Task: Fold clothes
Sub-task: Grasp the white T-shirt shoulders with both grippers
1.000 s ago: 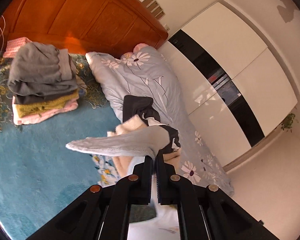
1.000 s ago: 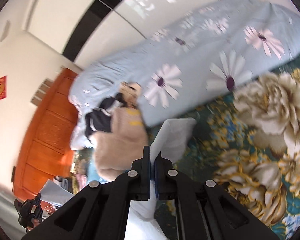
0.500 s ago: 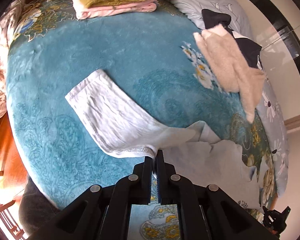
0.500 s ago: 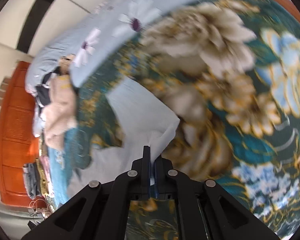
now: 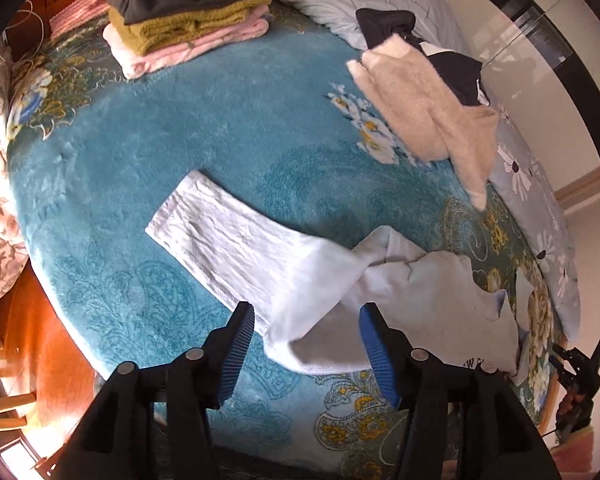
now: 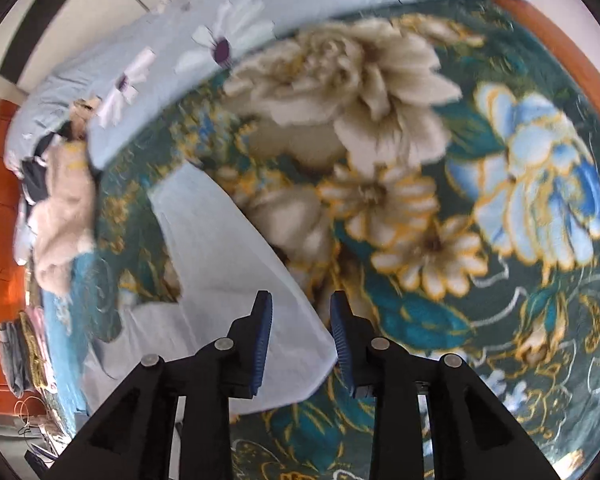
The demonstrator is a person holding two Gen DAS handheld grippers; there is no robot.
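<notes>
Both tongs, left (image 5: 307, 334) and right (image 6: 300, 330), spread apart over the white garment (image 5: 260, 256), its edges between their fingers.

A second ago both grippers were clamped on the white garment (image 5: 260, 256) and held it up off the bed; now the left gripper (image 5: 306, 344) has its jaws spread wide, and the sleeve it carried lies flat on the teal blanket (image 5: 228, 120), running from the lower centre of the frame toward the middle left. The right gripper (image 6: 300, 336) has likewise parted its jaws, and the other sleeve end (image 6: 228, 264) rests loose on the flowered blanket between them, at lower centre.
</notes>
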